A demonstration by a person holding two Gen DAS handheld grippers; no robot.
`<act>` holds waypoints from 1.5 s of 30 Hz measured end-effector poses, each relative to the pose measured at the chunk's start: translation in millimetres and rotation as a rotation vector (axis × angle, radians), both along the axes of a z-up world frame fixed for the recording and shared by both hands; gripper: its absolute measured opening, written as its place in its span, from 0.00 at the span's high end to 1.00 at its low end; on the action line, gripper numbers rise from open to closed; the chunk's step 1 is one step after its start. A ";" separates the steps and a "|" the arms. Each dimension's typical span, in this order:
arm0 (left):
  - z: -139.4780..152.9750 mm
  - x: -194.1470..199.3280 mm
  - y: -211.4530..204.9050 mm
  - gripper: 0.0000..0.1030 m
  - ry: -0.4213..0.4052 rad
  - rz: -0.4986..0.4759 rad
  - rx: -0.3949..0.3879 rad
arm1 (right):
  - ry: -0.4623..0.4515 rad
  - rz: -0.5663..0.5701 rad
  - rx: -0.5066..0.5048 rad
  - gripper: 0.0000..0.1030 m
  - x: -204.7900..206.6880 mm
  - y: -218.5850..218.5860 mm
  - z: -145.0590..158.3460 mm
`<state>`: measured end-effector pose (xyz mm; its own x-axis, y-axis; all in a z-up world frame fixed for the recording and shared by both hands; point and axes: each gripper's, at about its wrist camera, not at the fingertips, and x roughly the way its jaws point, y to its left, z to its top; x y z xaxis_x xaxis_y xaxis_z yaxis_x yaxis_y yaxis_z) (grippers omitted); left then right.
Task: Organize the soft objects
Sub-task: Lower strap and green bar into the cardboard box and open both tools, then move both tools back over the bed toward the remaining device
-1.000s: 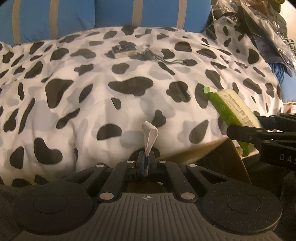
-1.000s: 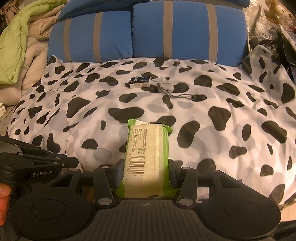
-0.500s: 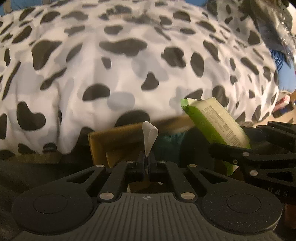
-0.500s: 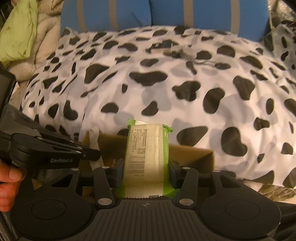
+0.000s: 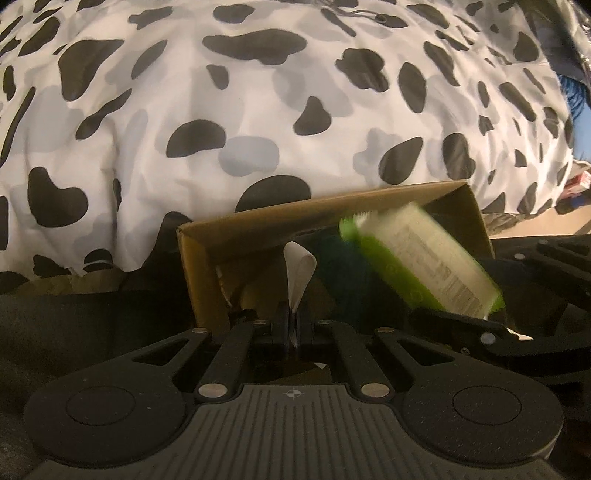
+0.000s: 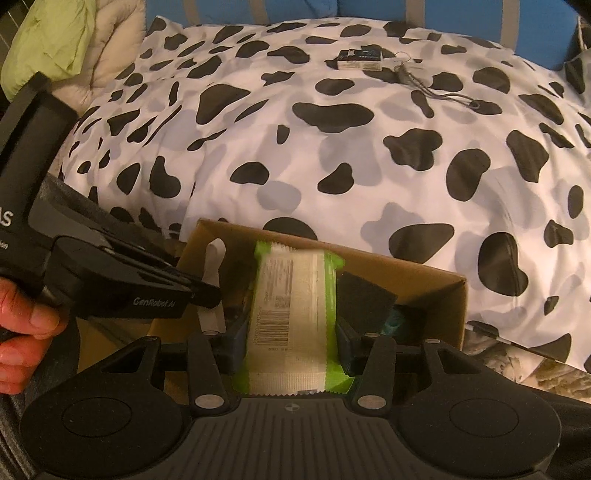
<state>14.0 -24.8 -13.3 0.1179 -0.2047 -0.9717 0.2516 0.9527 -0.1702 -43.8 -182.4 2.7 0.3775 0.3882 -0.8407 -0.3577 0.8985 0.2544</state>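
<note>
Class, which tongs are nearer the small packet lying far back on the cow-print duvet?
Neither clearly: left tongs and right tongs both hang over the cardboard box, far from the packet.

The bed cover [image 6: 369,155] was white with black and pale grey cow patches. Behind it sat blue pillows [image 6: 443,14] with grey stripes, and off to one side a lime green blanket [image 6: 51,40] over a cream quilt [image 6: 110,48]. The cardboard box [image 5: 207,258] was plain brown. The packet [image 6: 291,317] was bright green with a cream label and a black barcode. The looped strip [image 5: 297,273] was white. Both claws were black.
</note>
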 end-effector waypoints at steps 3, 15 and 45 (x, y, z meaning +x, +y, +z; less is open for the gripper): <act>-5.1 1.8 3.7 0.70 0.019 0.028 0.025 | -0.001 -0.006 0.002 0.25 0.4 -0.7 1.0; -4.3 4.4 6.8 0.43 0.015 0.066 0.050 | 0.009 0.012 -0.050 0.04 1.5 5.2 -2.2; 2.8 5.9 5.7 0.43 -0.047 0.074 0.064 | 0.038 -0.087 -0.169 0.03 9.9 -0.2 -11.7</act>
<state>19.9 -19.1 -10.5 0.1761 -0.1317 -0.9755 0.1863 0.9776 -0.0983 -33.9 -182.6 -9.0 0.3704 0.2079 -0.9053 -0.2699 0.9567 0.1093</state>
